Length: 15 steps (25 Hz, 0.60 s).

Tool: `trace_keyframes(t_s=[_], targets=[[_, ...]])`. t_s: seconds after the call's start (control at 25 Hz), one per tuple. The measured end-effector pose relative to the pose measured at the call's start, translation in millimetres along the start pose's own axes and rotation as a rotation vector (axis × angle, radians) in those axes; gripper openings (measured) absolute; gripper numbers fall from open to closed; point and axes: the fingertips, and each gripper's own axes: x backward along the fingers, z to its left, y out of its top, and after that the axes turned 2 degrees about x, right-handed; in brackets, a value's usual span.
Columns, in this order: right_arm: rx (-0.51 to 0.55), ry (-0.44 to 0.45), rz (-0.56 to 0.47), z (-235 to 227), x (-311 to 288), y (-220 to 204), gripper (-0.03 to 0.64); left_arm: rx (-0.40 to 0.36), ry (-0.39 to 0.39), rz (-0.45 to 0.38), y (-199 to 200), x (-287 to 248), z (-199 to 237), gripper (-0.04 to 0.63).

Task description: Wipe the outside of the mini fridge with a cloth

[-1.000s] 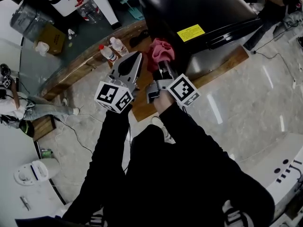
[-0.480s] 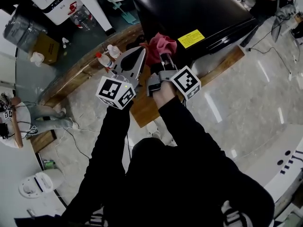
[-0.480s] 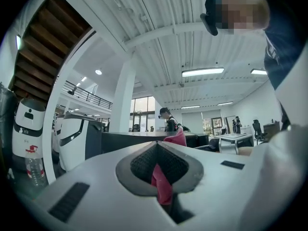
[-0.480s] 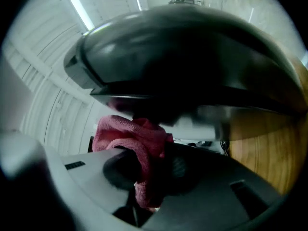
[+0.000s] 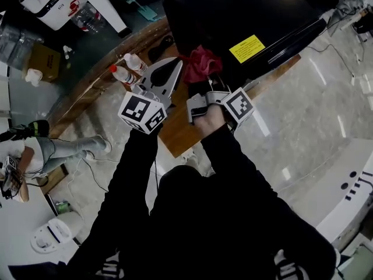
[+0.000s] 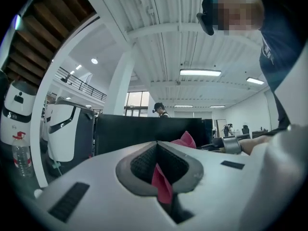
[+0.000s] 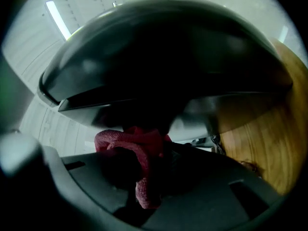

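Both tongs are clenched on the red cloth (image 5: 201, 62). The right tongs (image 5: 208, 81) grip its bunched middle, which fills the gap between the jaws in the right gripper view. The left tongs (image 5: 174, 63) are closed with a thin strip of the same cloth pinched between the jaws and trailing back into their hollow. Holding it at 2 points likely serves to keep the wad spread and taut, so that a broad pad meets the mini fridge (image 5: 233, 10) rather than a loose tail.

The cloth sits at the fridge's near edge, close to its left corner, pressed to the black shell or just short of it; no view settles the contact. The fridge stands on a wooden surface (image 5: 175, 136), whose bare boards lie directly under the tongs.

The open room seems to be to the right, along the near edge toward the yellow label (image 5: 246, 48), and onward over the wide dark top. The left is tighter. The corner ends the face there, and 2 bottles (image 5: 123, 73) stand just beside the left tongs, so a wide sweep that way could knock them. A downward stroke is bounded by the wooden surface.
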Motion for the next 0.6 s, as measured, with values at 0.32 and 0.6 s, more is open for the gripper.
trace_keyframes(t_s=[0.32,0.6], targets=[[-0.026,-0.122,-0.031,-100.9,1.3,3.2,0.089,0.088,-0.06,0.106,-98.4,-19.9,8.6,0.005],[-0.008,-0.285,-0.05,-194.3,9.5,3.5,0.087,0.121,-0.106,0.263,-199.2,-26.2,6.1,0.005]])
